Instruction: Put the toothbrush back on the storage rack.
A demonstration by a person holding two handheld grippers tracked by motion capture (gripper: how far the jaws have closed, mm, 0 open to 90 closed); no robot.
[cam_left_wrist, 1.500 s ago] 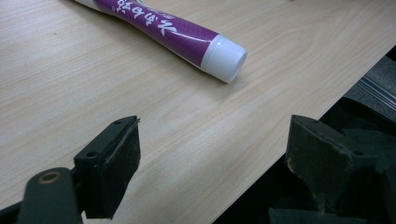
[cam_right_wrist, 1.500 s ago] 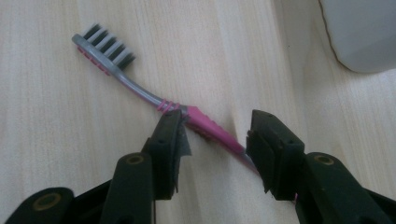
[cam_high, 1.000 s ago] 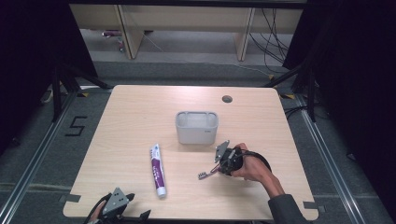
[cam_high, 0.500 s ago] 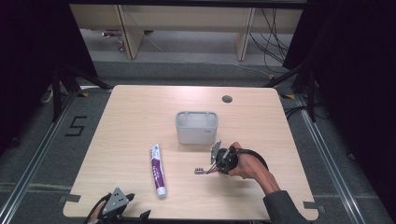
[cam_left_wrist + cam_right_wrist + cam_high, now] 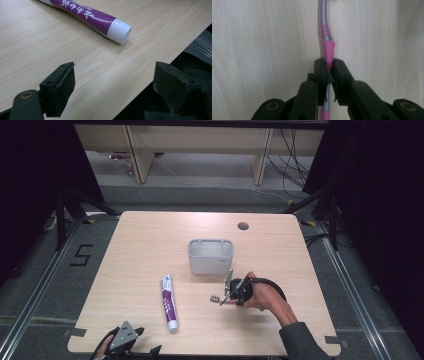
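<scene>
Toothbrush (image 5: 218, 298) just before the holder (image 5: 210, 256), toothpaste tube (image 5: 169, 301) to its left.

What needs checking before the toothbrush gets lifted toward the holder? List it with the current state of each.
1. Right hand-held gripper shut on the toothbrush handle: ok.
2. Grip sits on the pink part of the handle, centred between the jaws: ok.
3. Toothbrush head points away from the hand in the high view: ok.
4. White holder upright, just behind the gripper: ok.
5. Holder inside free of other items: cannot tell.
6. Left hand-held gripper open at the table's near edge, short of the toothpaste tube: ok.
</scene>
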